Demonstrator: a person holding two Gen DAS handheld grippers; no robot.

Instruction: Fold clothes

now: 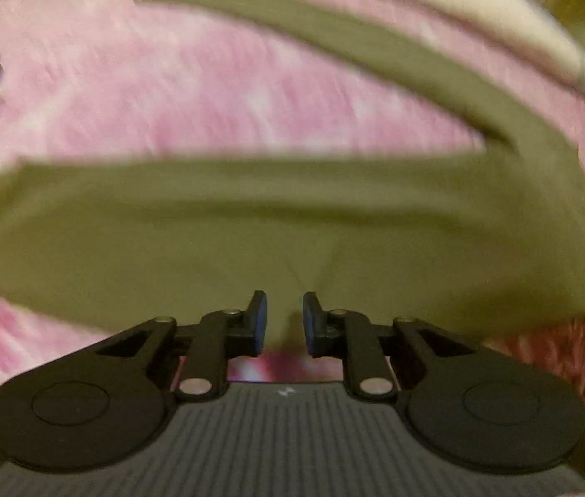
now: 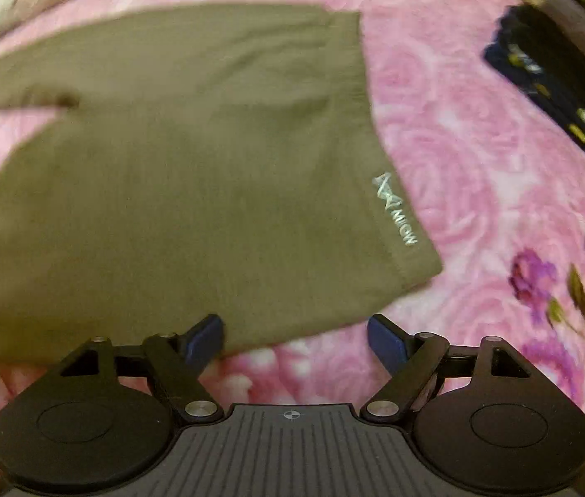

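Observation:
An olive garment (image 1: 251, 223) lies spread on a pink rose-patterned blanket (image 1: 193, 95), and one long narrow part of it (image 1: 375, 54) runs up to the far left. My left gripper (image 1: 285, 304) hovers over its near edge. The jaws stand a narrow gap apart with olive cloth showing in the gap, and I see no pad pressing on it. In the right wrist view the same garment (image 2: 193, 190) shows a pale printed logo (image 2: 396, 211) near its right hem. My right gripper (image 2: 294, 325) is wide open over the garment's near corner. Its left pad (image 2: 205, 337) is at the cloth edge.
A dark navy garment with yellow marks (image 2: 553, 95) lies at the far right of the blanket (image 2: 458, 165). Purple flowers (image 2: 536, 277) are printed at the right side. A cream border (image 1: 478, 12) runs along the far edge. Both views are motion-blurred.

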